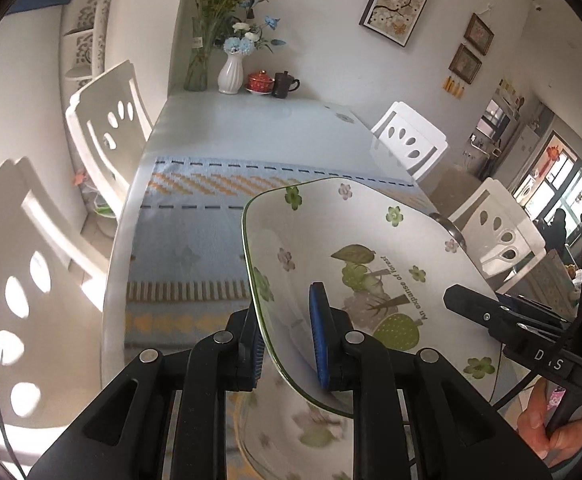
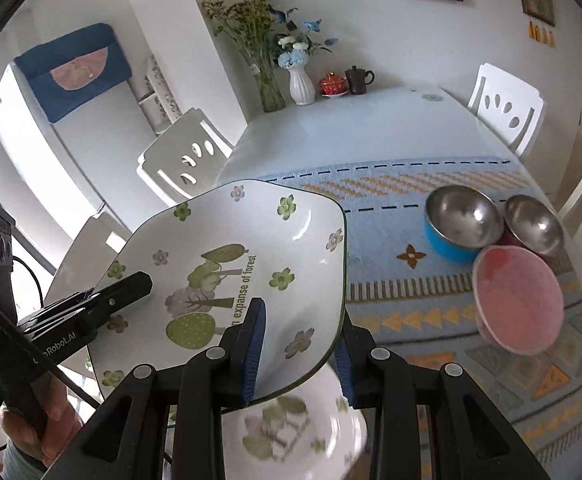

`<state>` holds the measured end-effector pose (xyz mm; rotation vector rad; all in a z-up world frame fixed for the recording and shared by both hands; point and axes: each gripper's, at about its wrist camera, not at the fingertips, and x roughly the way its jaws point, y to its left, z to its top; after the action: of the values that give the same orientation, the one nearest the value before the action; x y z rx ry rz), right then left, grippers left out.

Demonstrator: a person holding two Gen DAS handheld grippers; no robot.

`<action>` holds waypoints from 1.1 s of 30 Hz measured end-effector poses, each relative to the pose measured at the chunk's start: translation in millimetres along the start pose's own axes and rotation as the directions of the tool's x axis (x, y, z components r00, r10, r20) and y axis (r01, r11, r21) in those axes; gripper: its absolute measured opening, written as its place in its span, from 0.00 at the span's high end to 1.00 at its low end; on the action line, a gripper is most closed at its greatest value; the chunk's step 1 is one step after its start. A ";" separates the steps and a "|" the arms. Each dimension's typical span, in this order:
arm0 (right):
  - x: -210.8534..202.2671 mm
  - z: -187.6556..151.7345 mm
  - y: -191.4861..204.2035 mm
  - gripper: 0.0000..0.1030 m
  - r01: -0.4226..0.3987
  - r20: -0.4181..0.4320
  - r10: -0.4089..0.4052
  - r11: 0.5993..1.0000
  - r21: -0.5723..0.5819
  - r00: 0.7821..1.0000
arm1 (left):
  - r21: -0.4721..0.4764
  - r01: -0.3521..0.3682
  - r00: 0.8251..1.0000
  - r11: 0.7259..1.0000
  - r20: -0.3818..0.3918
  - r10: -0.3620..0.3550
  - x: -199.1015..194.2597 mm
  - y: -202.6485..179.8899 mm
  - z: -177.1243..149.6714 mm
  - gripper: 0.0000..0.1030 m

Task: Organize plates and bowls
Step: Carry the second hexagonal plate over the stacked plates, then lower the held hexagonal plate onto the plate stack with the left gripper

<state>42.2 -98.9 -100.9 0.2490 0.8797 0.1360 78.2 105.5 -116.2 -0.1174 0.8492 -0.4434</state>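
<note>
The square floral plate (image 2: 235, 276) hangs tilted at mid-frame above the patterned mat (image 2: 431, 320), pinched at opposite edges by the left gripper (image 1: 287, 340) and the right gripper (image 2: 301, 344), each clenched on its rim. Below it lies a second floral plate (image 2: 291, 432), blurred and half hidden. Only the right wrist view shows the blue steel bowl (image 2: 461, 220), the smaller steel bowl (image 2: 533, 220) and the pink bowl (image 2: 517, 300) at right.

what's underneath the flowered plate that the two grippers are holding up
Below the lifted plate lies another plate with the same tree print, blurred. The lifted plate and right gripper cover its far edge, so whether more are stacked beneath it is unclear.
</note>
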 end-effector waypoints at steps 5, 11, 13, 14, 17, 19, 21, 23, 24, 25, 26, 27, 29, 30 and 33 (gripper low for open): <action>-19.9 -33.7 -6.8 0.69 -0.012 -0.034 0.012 1.000 0.003 0.999 | -0.028 -0.007 0.999 1.000 -0.034 0.006 -11.3 -13.4 -37.6 0.84; -24.2 -75.0 -18.8 0.69 -0.033 -0.115 0.035 0.999 0.020 0.993 | -0.061 -0.031 0.995 0.998 -0.093 0.025 -14.8 -24.2 -80.7 0.83; -23.2 -86.1 -19.2 0.69 -0.045 -0.143 0.047 0.999 0.023 0.989 | -0.075 -0.033 0.994 0.997 -0.103 0.026 -15.1 -25.7 -92.7 0.83; -23.1 -90.5 -19.2 0.69 -0.041 -0.151 0.043 0.999 0.016 0.988 | -0.079 -0.037 0.994 0.996 -0.108 0.028 -15.1 -27.0 -97.9 0.83; -18.1 -103.0 -22.2 0.69 -0.041 -0.178 0.041 0.999 0.004 0.983 | -0.093 -0.047 0.992 0.995 -0.124 0.035 -12.2 -26.8 -112.7 0.83; -12.8 -107.0 -23.1 0.69 -0.039 -0.195 0.037 0.999 -0.004 0.980 | -0.104 -0.052 0.989 0.993 -0.146 0.037 -6.6 -24.7 -120.6 0.83; -6.3 -112.9 -25.9 0.69 -0.039 -0.217 0.037 0.999 -0.005 0.976 | -0.113 -0.057 0.986 0.992 -0.162 0.038 -2.5 -24.3 -126.2 0.83; -1.6 -117.6 -27.7 0.69 -0.039 -0.234 0.037 0.999 -0.001 0.972 | -0.119 -0.060 0.984 0.991 -0.175 0.039 1.0 -23.3 -132.0 0.83; 1.1 -120.1 -29.0 0.69 -0.039 -0.243 0.038 0.999 0.001 0.969 | -0.123 -0.062 0.982 0.991 -0.185 0.038 4.1 -22.0 -135.5 0.83; 3.4 -122.2 -30.0 0.69 -0.039 -0.251 0.038 0.999 0.002 0.967 | -0.125 -0.062 0.981 0.990 -0.192 0.037 5.3 -21.6 -138.5 0.83; 5.4 -124.0 -30.8 0.69 -0.037 -0.260 0.037 0.999 0.004 0.965 | -0.130 -0.063 0.979 0.990 -0.202 0.035 7.7 -20.5 -141.3 0.83; 8.2 -126.2 -31.9 0.69 -0.037 -0.272 0.037 0.999 0.008 0.962 | -0.136 -0.063 0.977 0.989 -0.209 0.034 10.0 -19.4 -144.3 0.83; 12.5 -129.7 -33.8 0.69 -0.038 -0.287 0.040 0.999 0.014 0.957 | -0.139 -0.067 0.975 0.988 -0.218 0.035 12.8 -18.4 -148.6 0.83; 14.4 -131.2 -34.4 0.69 -0.039 -0.294 0.042 0.999 0.015 0.955 | -0.139 -0.070 0.974 0.988 -0.222 0.038 13.5 -17.9 -150.1 0.83; 17.5 -132.9 -35.5 0.69 -0.044 -0.305 0.050 0.999 0.027 0.951 | -0.144 -0.072 0.974 0.987 -0.225 0.038 15.3 -14.9 -151.8 0.83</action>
<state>-49.2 -108.1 -204.8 0.2716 1.1839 0.2144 -31.4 96.8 -223.0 -0.1865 1.1042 -0.3426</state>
